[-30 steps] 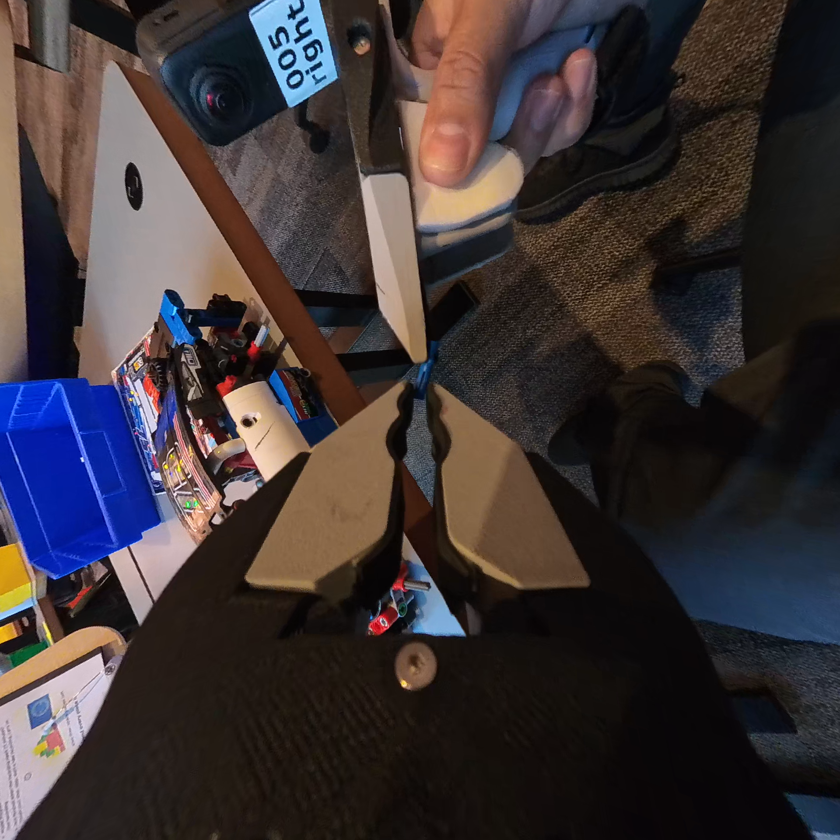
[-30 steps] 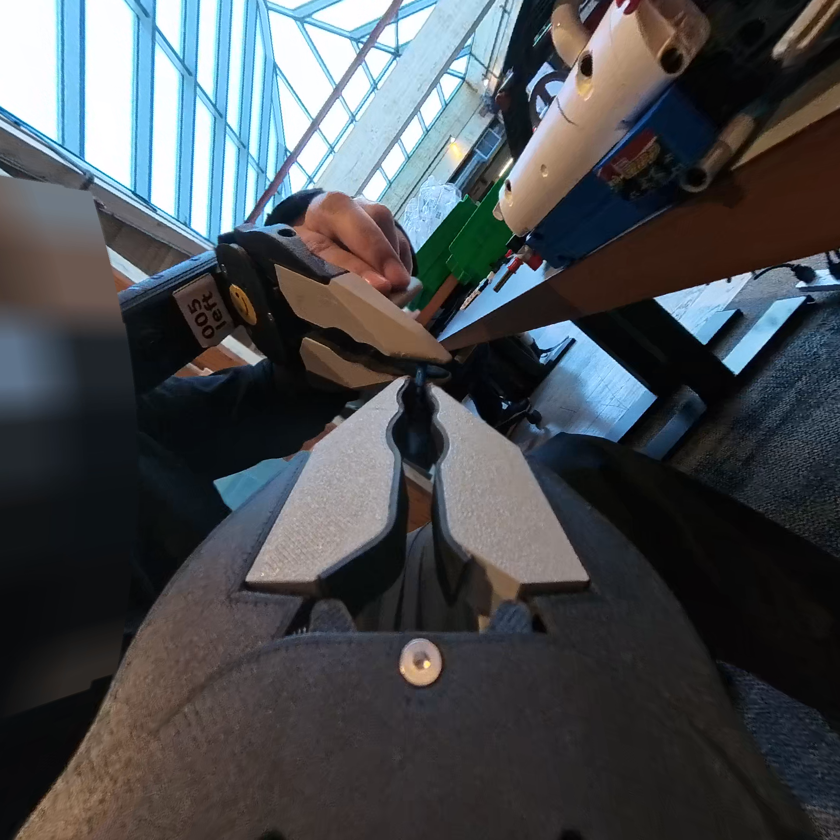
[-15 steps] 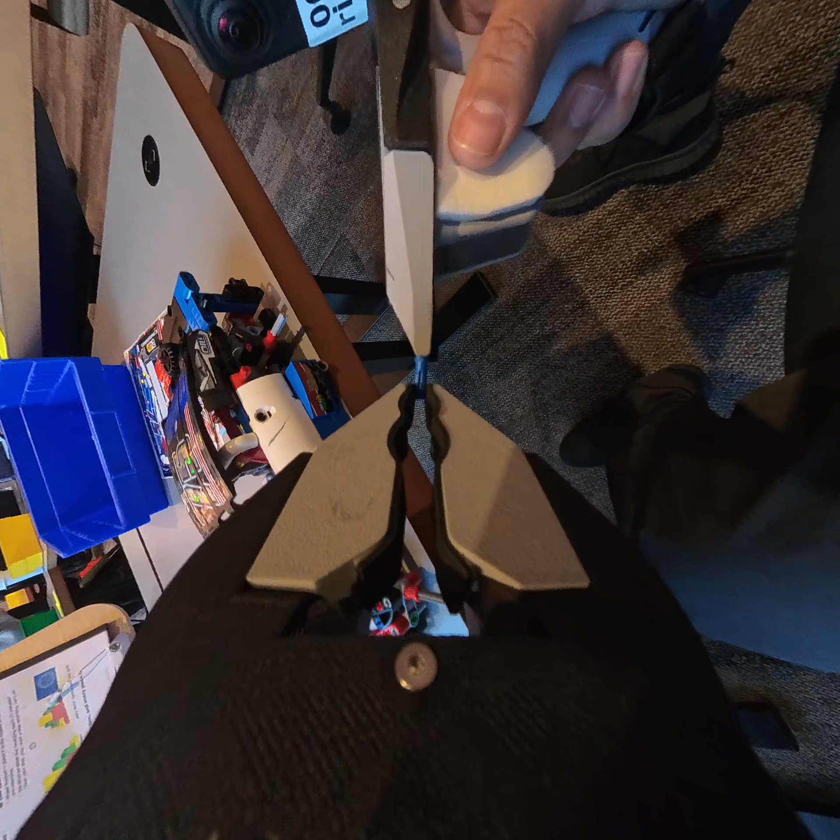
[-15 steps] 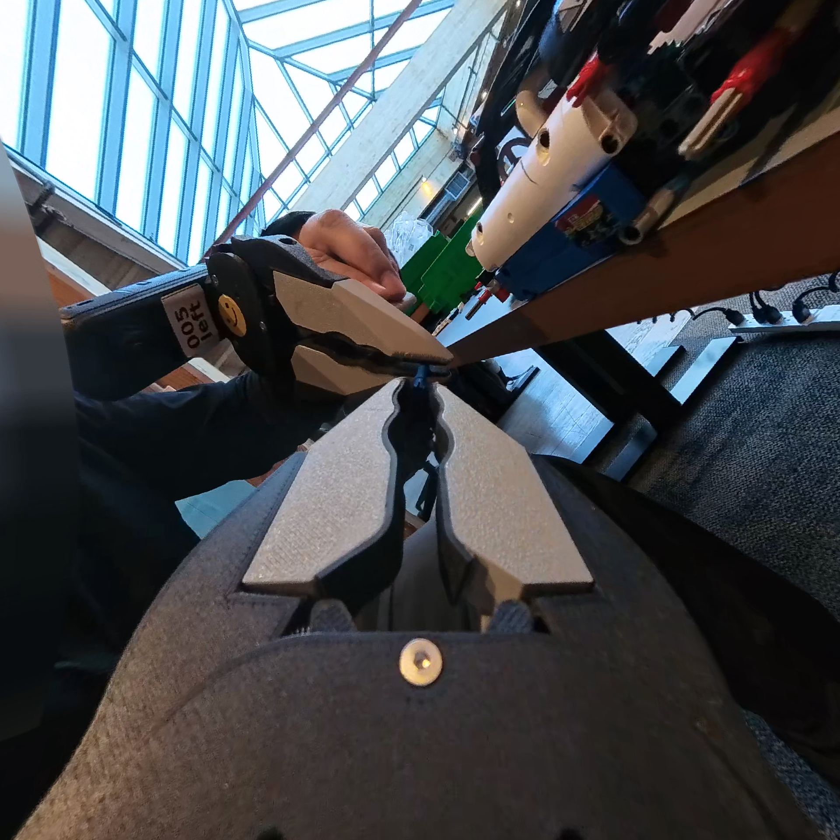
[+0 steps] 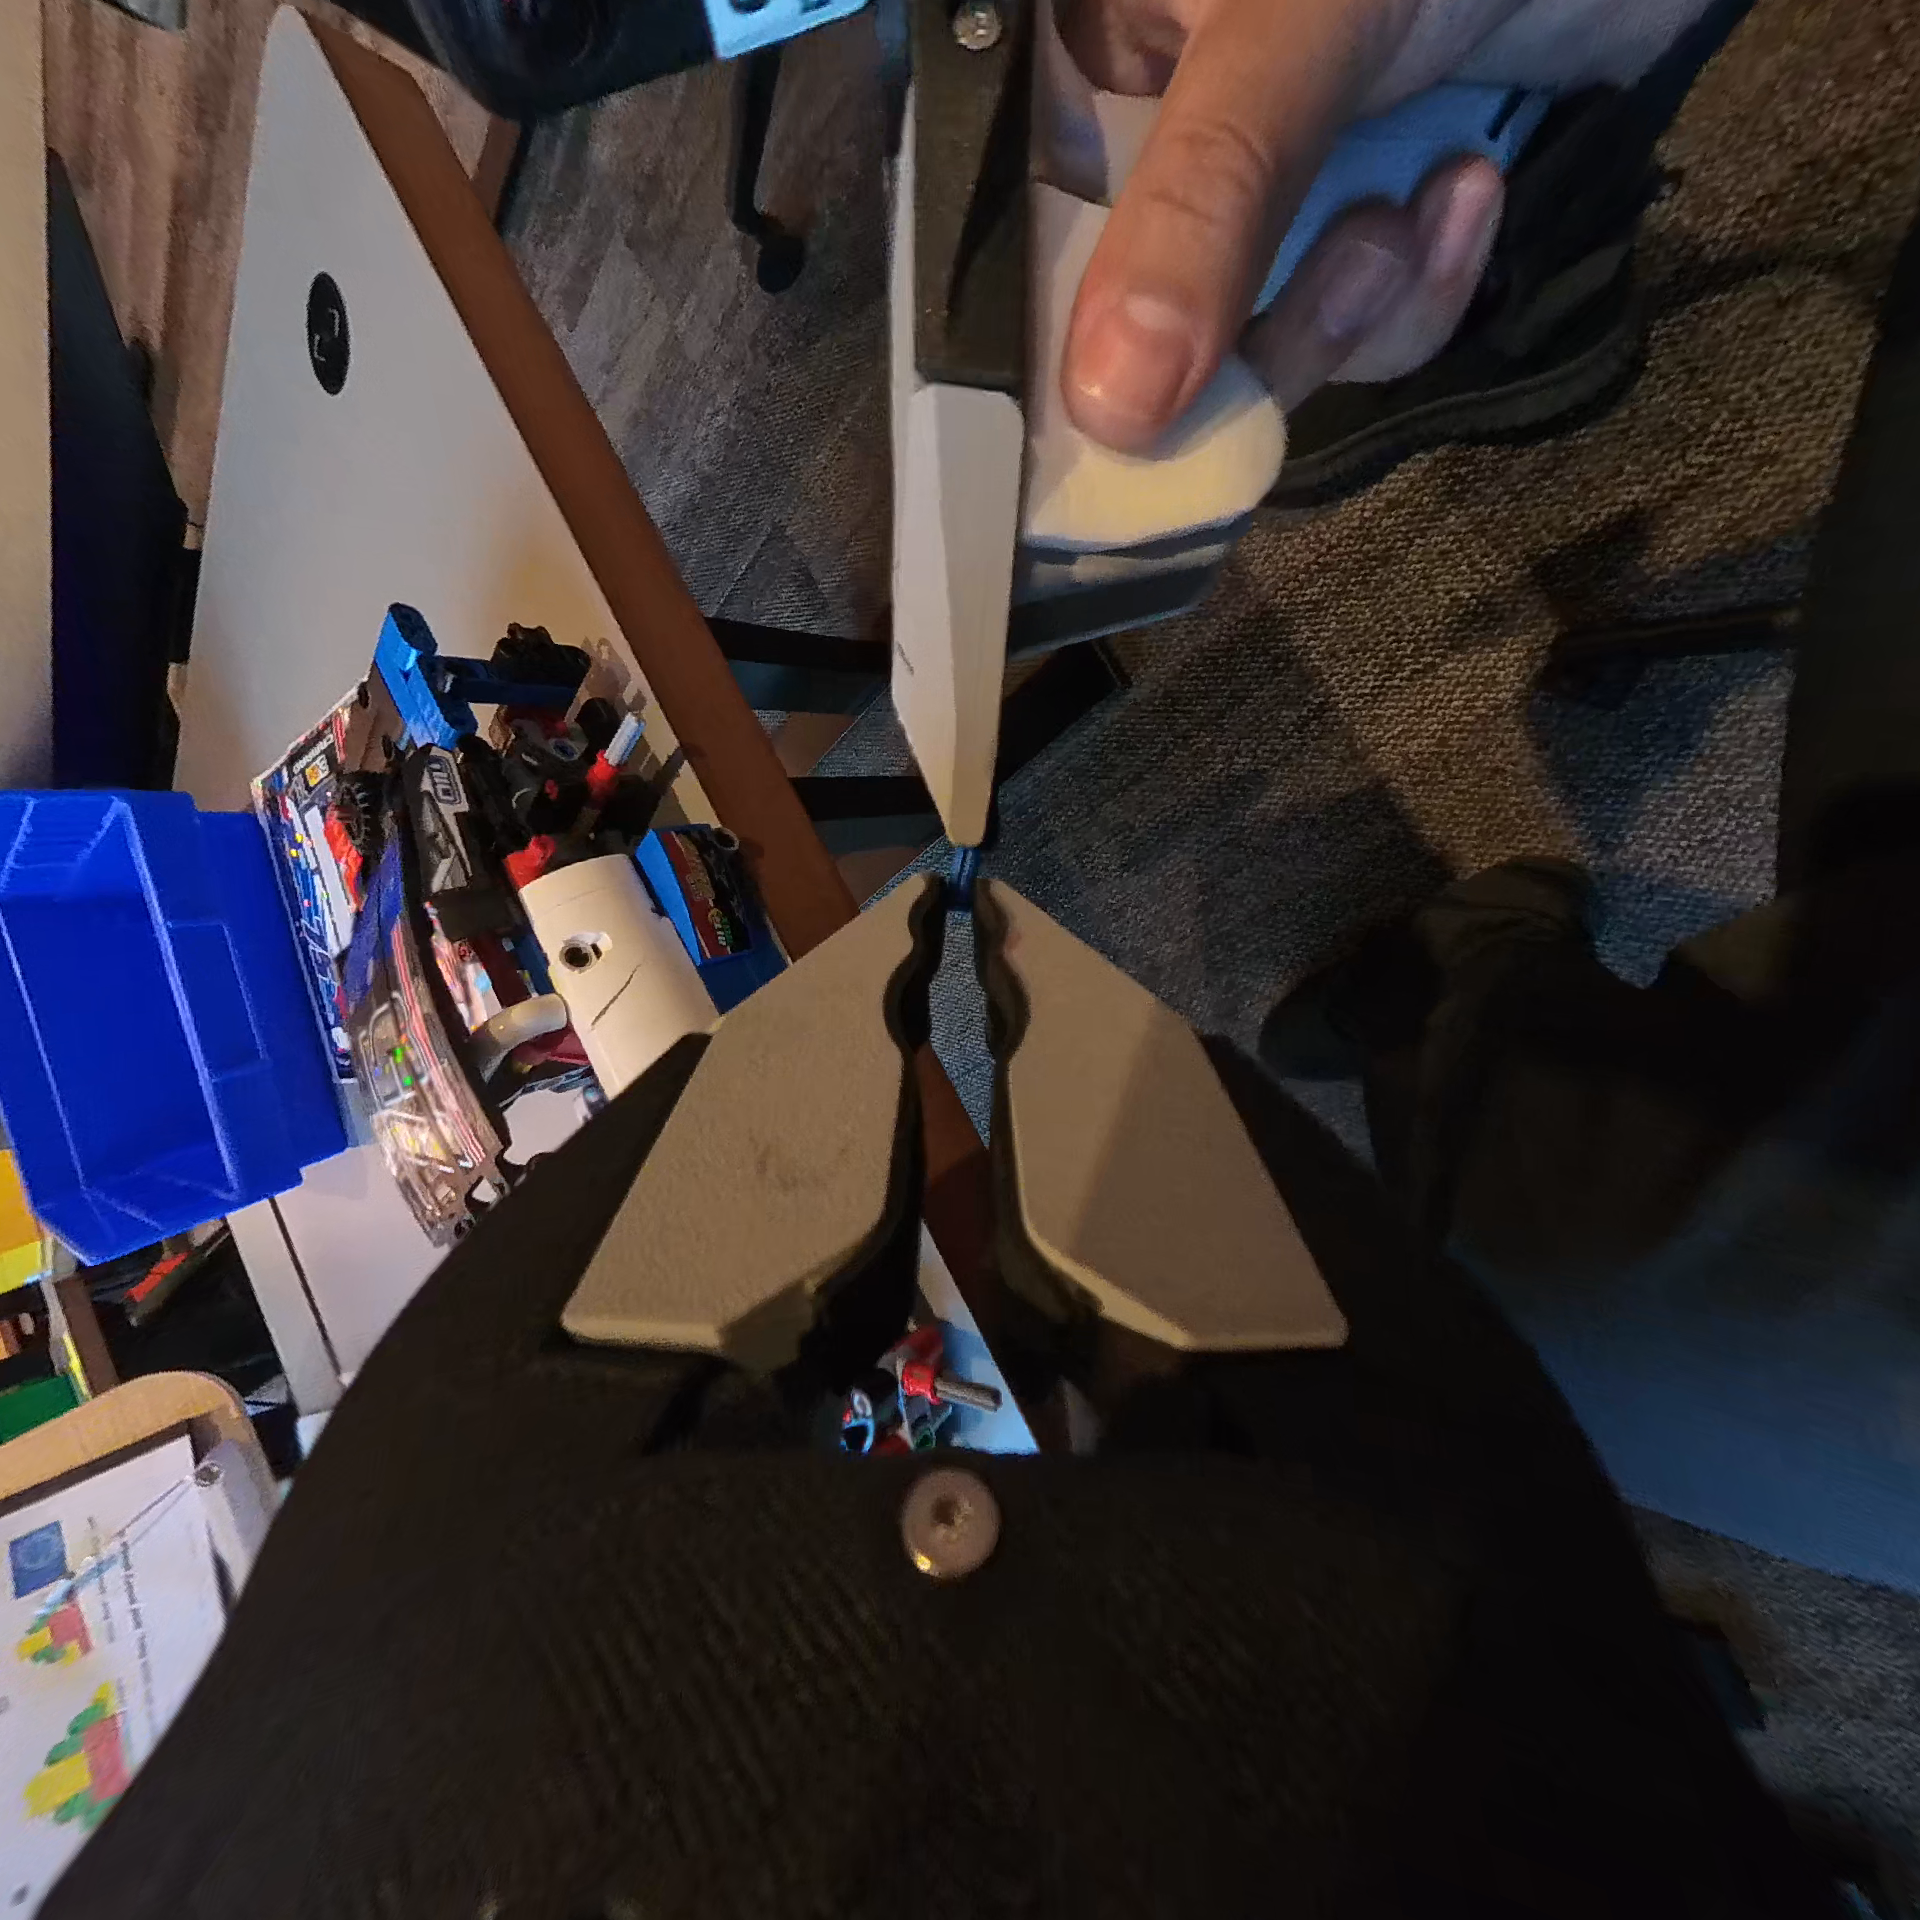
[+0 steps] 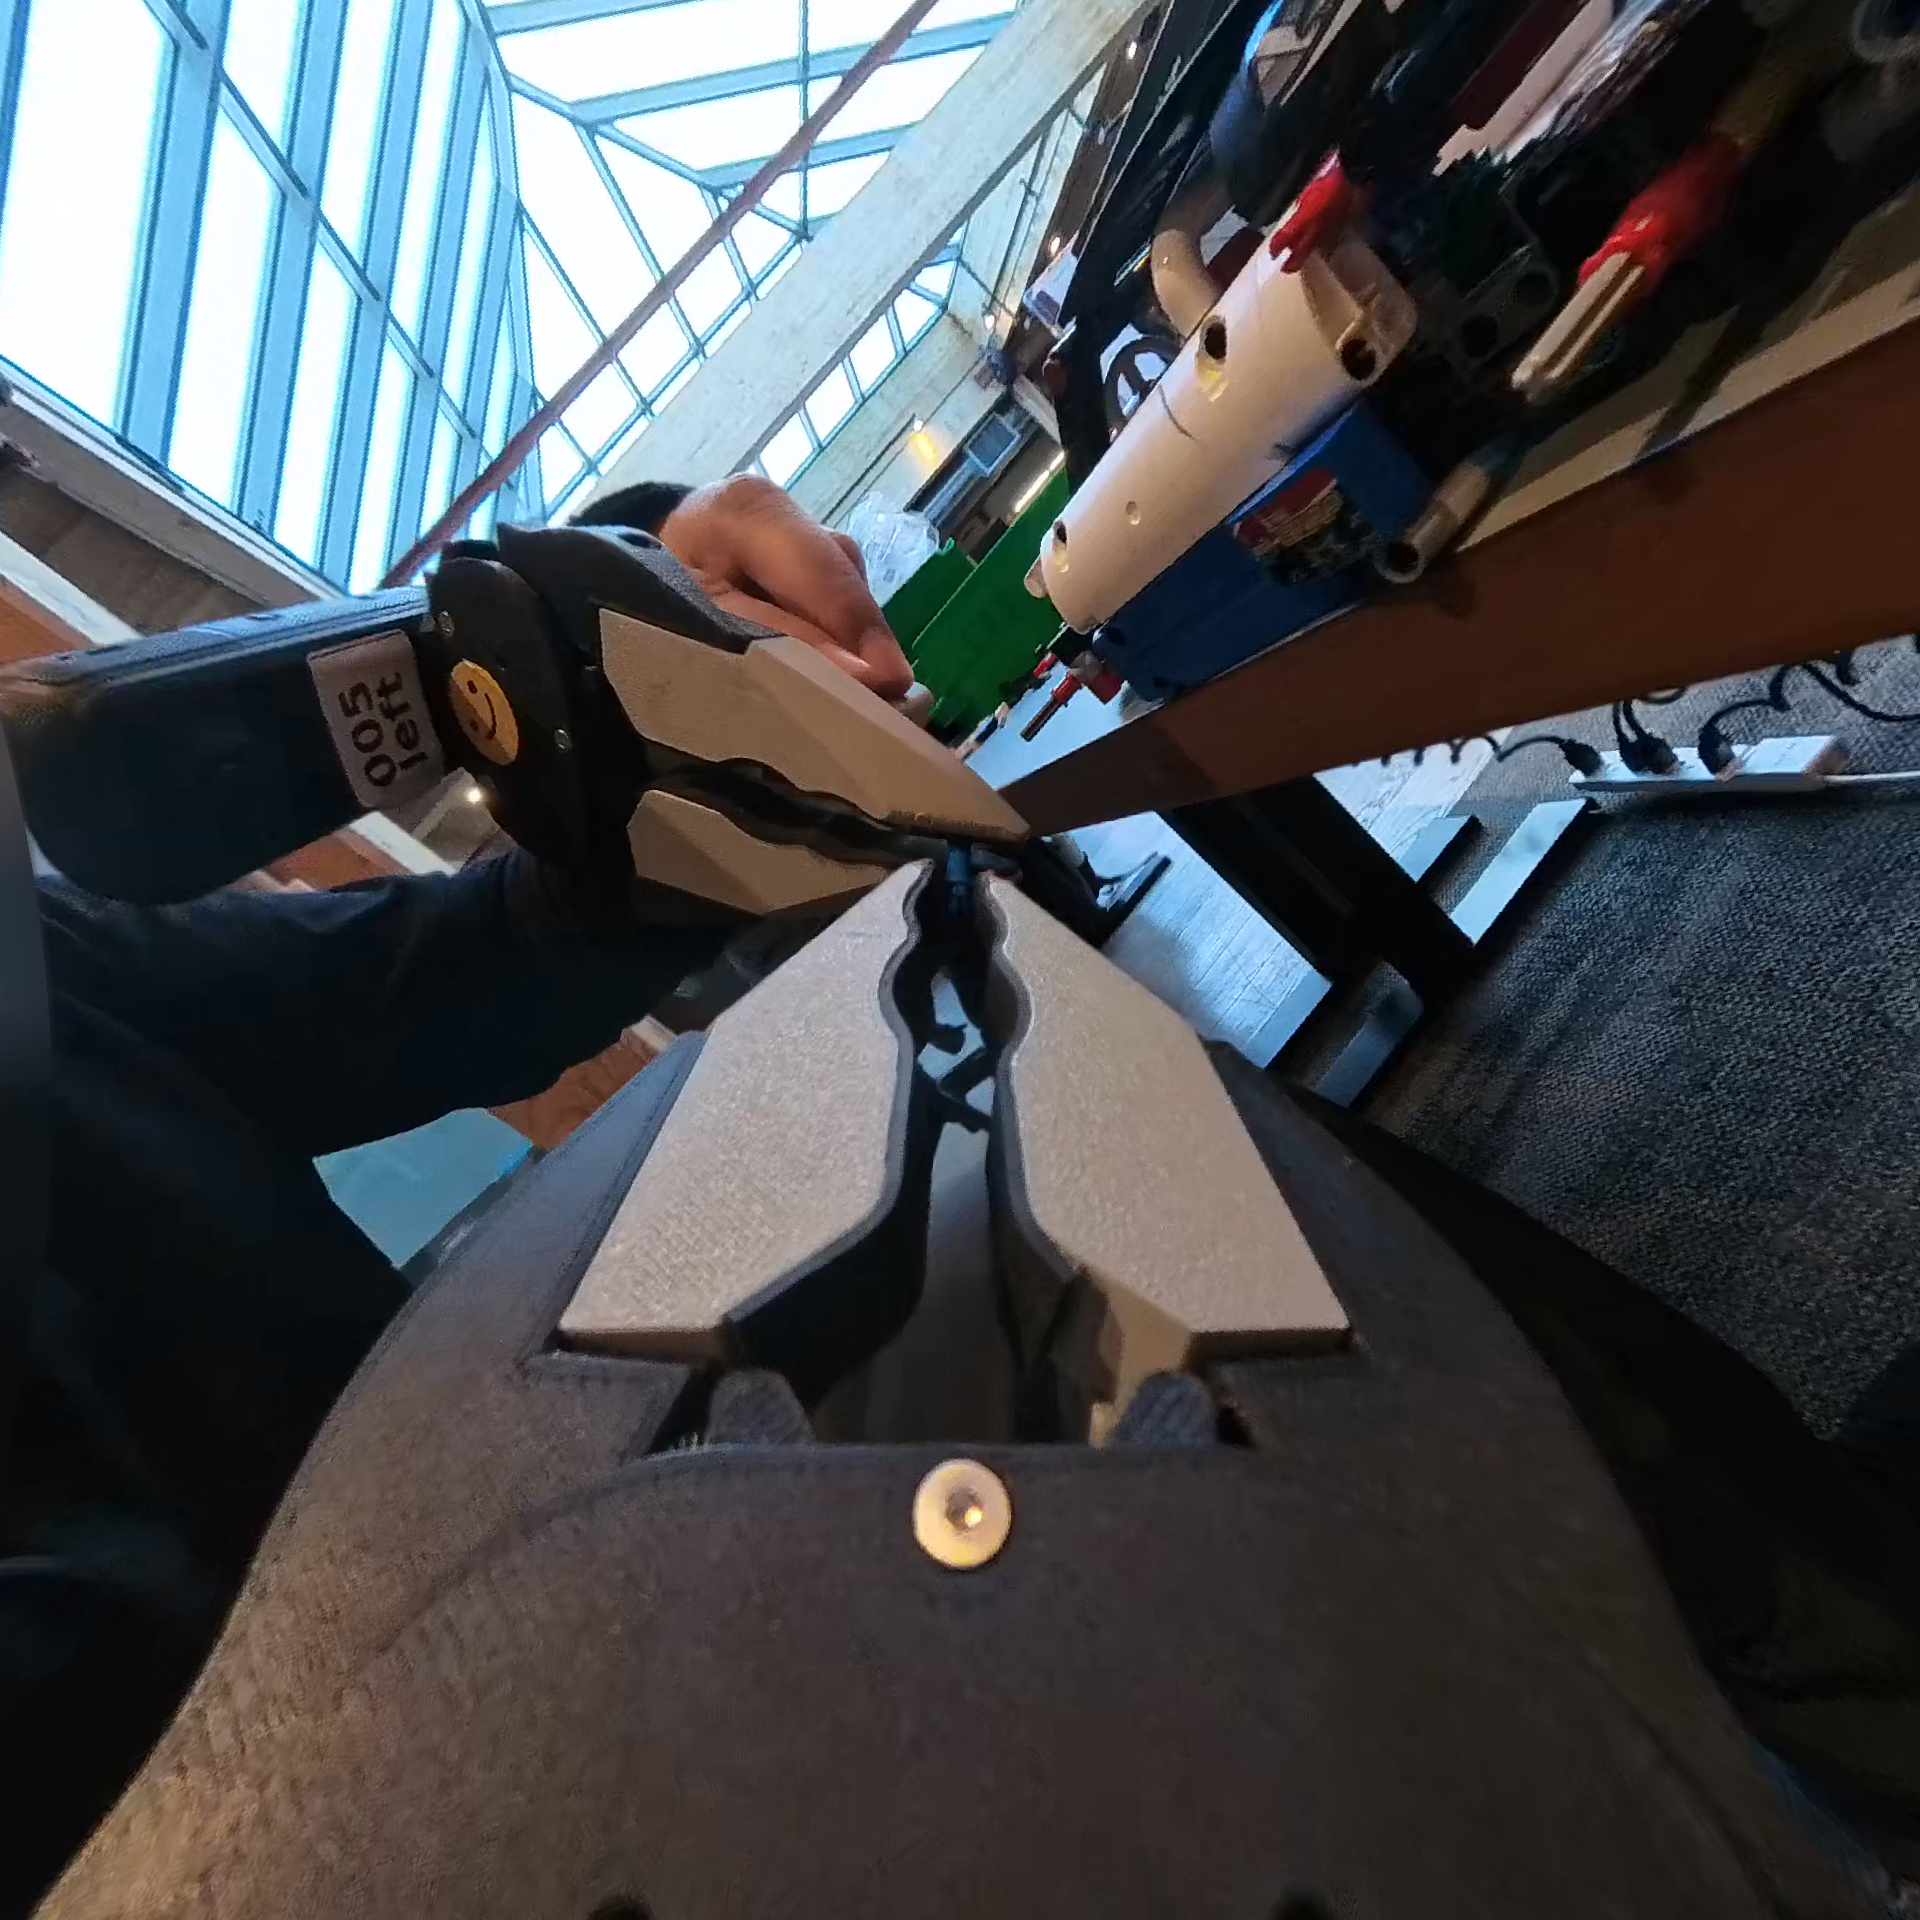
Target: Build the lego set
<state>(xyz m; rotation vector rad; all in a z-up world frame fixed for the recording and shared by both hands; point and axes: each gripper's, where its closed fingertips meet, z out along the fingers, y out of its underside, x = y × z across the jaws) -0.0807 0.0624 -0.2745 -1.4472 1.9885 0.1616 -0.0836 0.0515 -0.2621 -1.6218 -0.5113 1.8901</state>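
Note:
A small blue Lego piece is pinched between the tips of my left gripper, which is shut on it, off the table's edge above the carpet. My right gripper comes down from above, held by a hand, and its tip meets the same piece. In the right wrist view my right gripper is closed on the small piece, and the left gripper reaches in from the left, tip to tip. The partly built Lego model, white, black, red and blue, stands on the table; it also shows in the right wrist view.
A blue bin stands left of the model on the white table. Loose small parts lie near the table edge. An instruction sheet is at the lower left. Green bins and a power strip show farther off. The grippers are tip to tip, or close to it.
The two grippers stay tip to tip on the small piece. The right gripper has turned more upright over the left's tips, and the model has shifted up and right in the right wrist view.

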